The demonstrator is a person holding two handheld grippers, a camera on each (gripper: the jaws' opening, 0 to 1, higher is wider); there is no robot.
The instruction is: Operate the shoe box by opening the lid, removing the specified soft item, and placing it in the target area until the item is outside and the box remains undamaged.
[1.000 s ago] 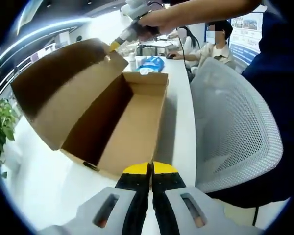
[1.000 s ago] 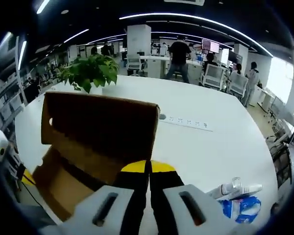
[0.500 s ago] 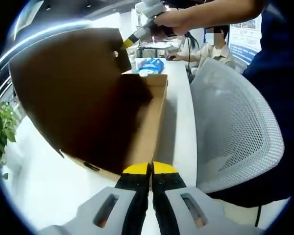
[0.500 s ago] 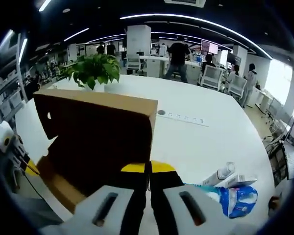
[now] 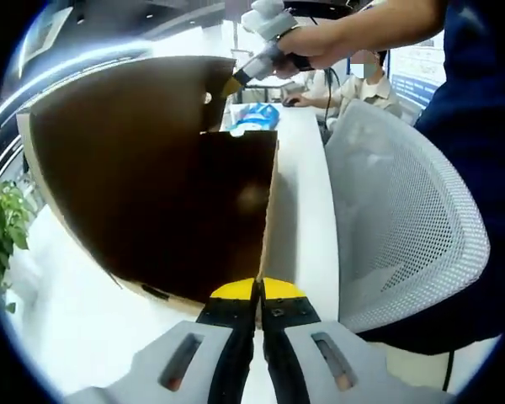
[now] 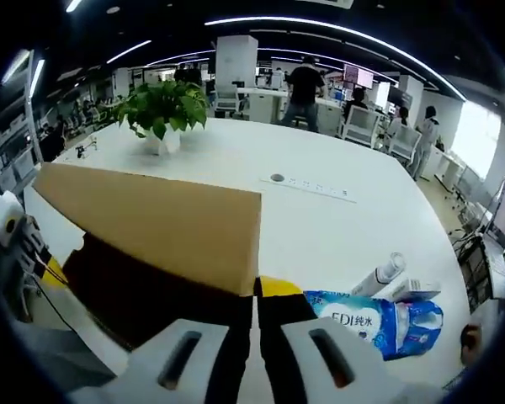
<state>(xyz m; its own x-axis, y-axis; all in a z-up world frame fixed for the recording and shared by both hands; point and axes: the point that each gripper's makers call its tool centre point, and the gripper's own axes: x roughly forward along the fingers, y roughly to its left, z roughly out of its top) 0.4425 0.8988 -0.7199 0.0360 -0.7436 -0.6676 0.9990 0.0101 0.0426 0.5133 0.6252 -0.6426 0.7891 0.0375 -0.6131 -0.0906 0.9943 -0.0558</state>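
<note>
Left tool (image 5: 258,290): yellow-tipped jaws pressed together with nothing between them, tips just at the near end of the shoe box (image 5: 265,244), over the white tabletop (image 5: 307,202).

Right tool (image 6: 257,290): jaws clenched flush, tips at the free corner of the lid (image 6: 164,227); whether they pinch the cardboard cannot be told. In the left gripper view the same tool (image 5: 234,84) comes in from the top, held in a person's hand (image 5: 307,46), its yellow tip at the lid's upper edge.

Shoe box: brown cardboard, lying lengthwise on the tabletop. The lid is hinged along one long side and tilted over the opening, so the interior is in shadow and its contents cannot be seen.

Tissue pack (image 6: 379,316): blue and white soft pack, on the tabletop beyond the far end of the box, outside it.

White tube (image 6: 379,273) and small white carton (image 6: 417,289): beside the tissue pack.

Potted plant (image 6: 162,108): green leaves, on the tabletop beyond the box.

Power strip (image 6: 307,187): white, flat on the tabletop.

Mesh chair (image 5: 404,210): white backrest, next to the tabletop edge.
</note>
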